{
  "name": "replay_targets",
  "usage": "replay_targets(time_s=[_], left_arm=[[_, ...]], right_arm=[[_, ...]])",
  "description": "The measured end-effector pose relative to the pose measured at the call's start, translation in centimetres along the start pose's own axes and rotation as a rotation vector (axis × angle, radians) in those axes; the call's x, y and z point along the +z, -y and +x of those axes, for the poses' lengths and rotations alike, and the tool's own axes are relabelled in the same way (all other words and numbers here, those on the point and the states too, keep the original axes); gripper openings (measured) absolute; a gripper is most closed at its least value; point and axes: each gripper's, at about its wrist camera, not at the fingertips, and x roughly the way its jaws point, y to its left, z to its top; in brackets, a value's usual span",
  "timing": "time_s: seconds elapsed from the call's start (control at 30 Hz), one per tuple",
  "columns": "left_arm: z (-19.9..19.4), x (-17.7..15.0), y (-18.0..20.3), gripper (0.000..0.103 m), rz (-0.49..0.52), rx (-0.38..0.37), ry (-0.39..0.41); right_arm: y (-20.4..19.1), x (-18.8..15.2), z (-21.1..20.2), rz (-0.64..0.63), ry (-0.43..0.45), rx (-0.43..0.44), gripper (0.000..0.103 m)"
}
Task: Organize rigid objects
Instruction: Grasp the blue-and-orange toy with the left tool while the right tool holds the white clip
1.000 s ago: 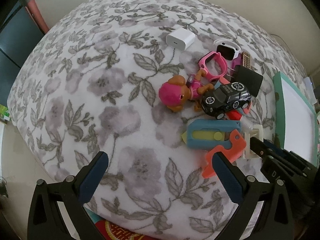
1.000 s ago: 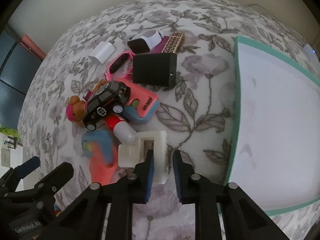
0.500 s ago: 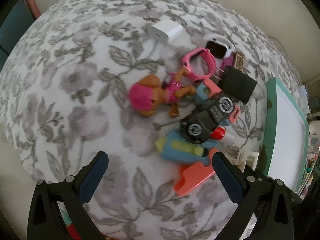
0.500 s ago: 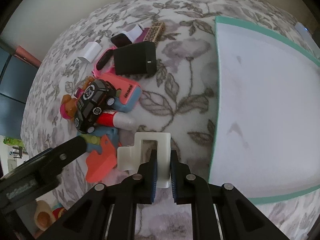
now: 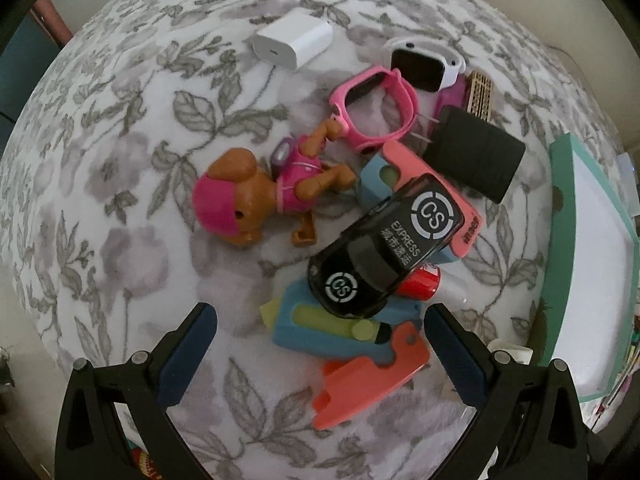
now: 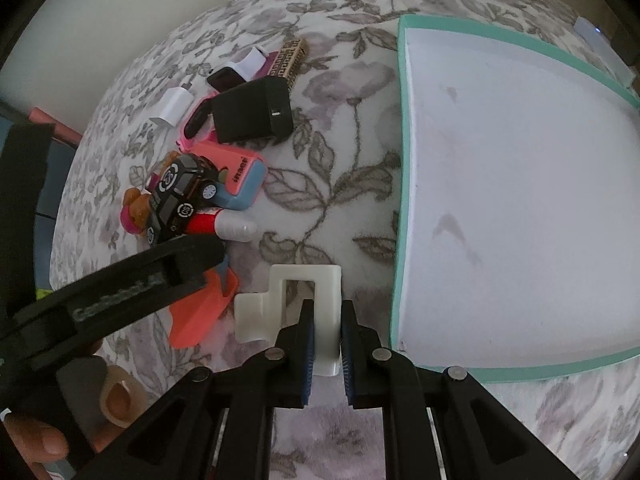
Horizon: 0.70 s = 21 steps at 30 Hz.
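On the floral bed cover [image 6: 332, 184], the right gripper [image 6: 326, 344] has its fingers [image 6: 306, 344] closed tight on one leg of a white plastic bracket [image 6: 304, 284], which sits just beside the near-left corner of a teal-rimmed white tray [image 6: 400, 200]. Whether the bracket is touching the cover or lifted off it cannot be told.

Left of the bracket lies the pile. An orange piece [image 5: 368, 380] overlaps a blue holder [image 5: 320, 332]. A black toy car [image 5: 384, 248] marked CS EXPRESS rests on the holder and on a pink-and-blue case [image 5: 424, 172], with a red-and-white tube [image 6: 224, 226] tucked under its side. A brown puppy figure [image 5: 256, 196] in pink lies on its side next to the car. Farther off are a pink watch strap [image 5: 372, 108], a black charger [image 5: 476, 152], a white smartwatch [image 5: 420, 66], a tan comb-like strip [image 5: 480, 94] and a white adapter [image 5: 292, 40], the last set apart from the rest.

The left gripper [image 5: 320, 364] hangs over the near edge of the pile with its fingers [image 5: 186, 360] spread wide, holding nothing; the holder and orange piece lie between them.
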Motion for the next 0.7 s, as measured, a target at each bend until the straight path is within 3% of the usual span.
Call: replay_targets(time_s=[0.13,0.27,0.5,0.57,0.7], left_arm=[[0.6,0.3,0.7,0.103,0.015,0.052,-0.011],[1.6,0.0,0.8,0.096,-0.023,0.021,-0.045],[1.6,-0.2,1.7,0.086,-0.026,0.031,-0.031],[1.3,-0.3,2.2,0.077,-0.019,0.028,-0.020],[0.8,-1.3,2.9,0.077,-0.001,0.029,-0.009]], right_arm=[[0.4,0.0,0.0,0.016,-0.008,0.008,0.013],[0.6,0.0,-0.1,0.023,-0.011,0.017,0.013],[0.7,0.0,0.0,0.031,-0.018,0.025,0.013],[0.7,0.0,0.0,0.031,-0.019,0.024,0.013],[0.7,0.0,0.0,0.030,-0.020,0.022,0.013]])
